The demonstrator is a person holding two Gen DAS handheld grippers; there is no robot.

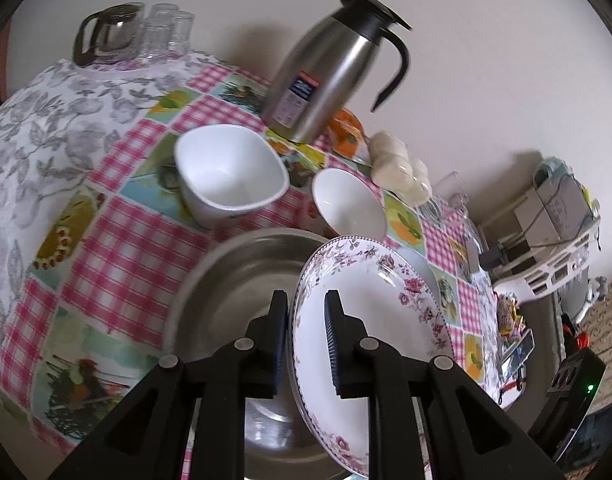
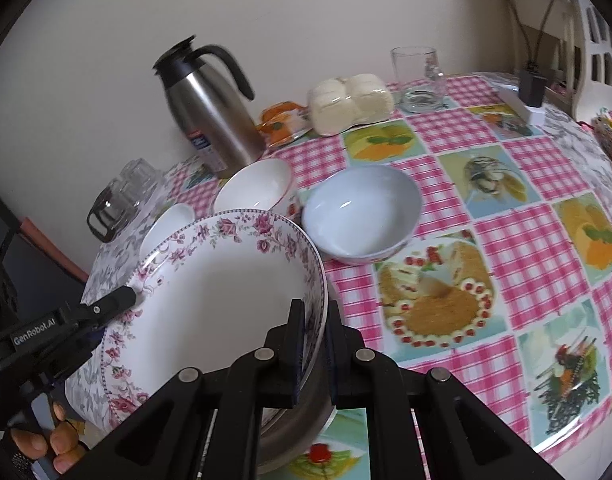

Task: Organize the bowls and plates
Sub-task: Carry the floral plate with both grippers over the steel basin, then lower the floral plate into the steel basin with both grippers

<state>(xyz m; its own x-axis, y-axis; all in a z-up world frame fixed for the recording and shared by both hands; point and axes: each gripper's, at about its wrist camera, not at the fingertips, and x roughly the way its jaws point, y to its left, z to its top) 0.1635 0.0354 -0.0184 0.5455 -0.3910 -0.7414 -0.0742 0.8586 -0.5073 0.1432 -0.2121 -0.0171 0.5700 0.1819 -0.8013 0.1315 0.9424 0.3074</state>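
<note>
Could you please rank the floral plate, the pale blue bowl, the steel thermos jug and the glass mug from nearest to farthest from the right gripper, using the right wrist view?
From the right gripper:
1. Floral plate: its rim is between the jaws.
2. Pale blue bowl: just beyond, slightly right.
3. Steel thermos jug: far left, by the wall.
4. Glass mug: far right, by the wall.

floral plate (image 2: 226,280): glossy ceramic | basin (image 1: 234,280): brushed metal | tablecloth (image 2: 505,240): shiny plastic
</note>
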